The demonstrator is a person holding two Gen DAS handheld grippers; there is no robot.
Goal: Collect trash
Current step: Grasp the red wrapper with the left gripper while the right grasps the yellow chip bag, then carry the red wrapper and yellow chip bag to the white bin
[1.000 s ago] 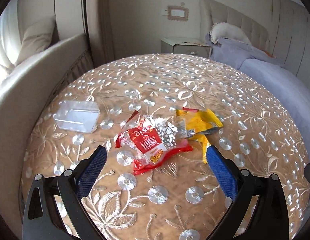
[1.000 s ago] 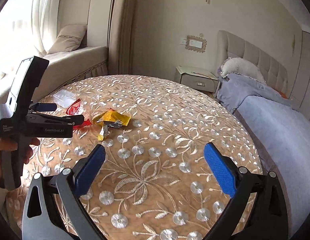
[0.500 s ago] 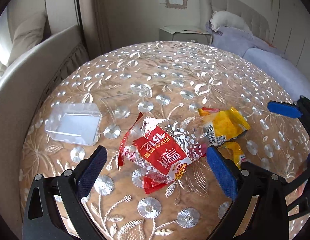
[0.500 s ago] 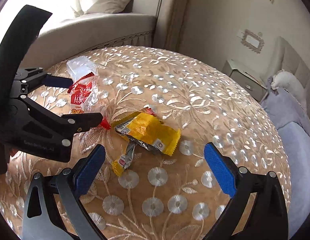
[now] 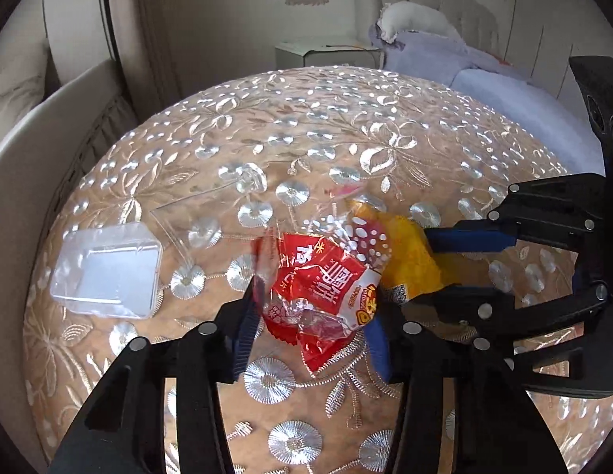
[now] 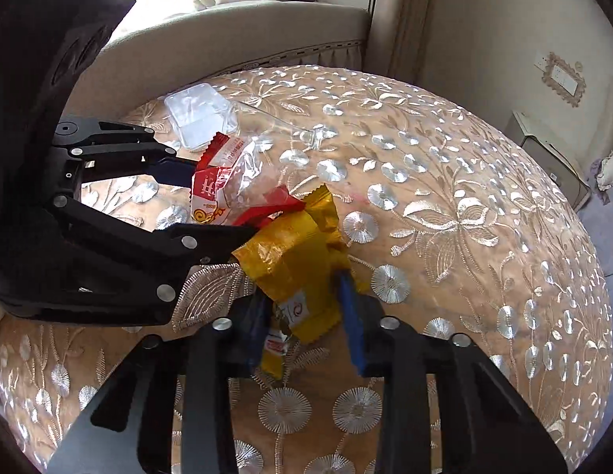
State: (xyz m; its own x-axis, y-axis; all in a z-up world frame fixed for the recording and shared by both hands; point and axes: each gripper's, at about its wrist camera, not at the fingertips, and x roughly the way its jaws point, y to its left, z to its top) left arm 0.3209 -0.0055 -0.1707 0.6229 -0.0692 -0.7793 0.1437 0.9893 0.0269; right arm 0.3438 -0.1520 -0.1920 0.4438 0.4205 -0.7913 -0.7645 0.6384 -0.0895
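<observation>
Crinkled plastic trash lies on the round surface [image 5: 385, 126], covered by shiny embroidered cloth. Left tongs [image 5: 312, 318] are clenched on the red wrapper [image 5: 322, 280], reaching forward low. Right tongs [image 6: 306, 316] grasp the yellow foil wrapper [image 6: 294, 252] just beside it. Clear rectangular tray [image 5: 107, 270] sits apart, flat.

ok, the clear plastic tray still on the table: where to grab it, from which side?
Take the clear plastic tray by its raised rim, on the edge nearest the left claw. It lies flat and shallow on the tablecloth, so slip one finger inside, one outside, probably coming from above.
</observation>
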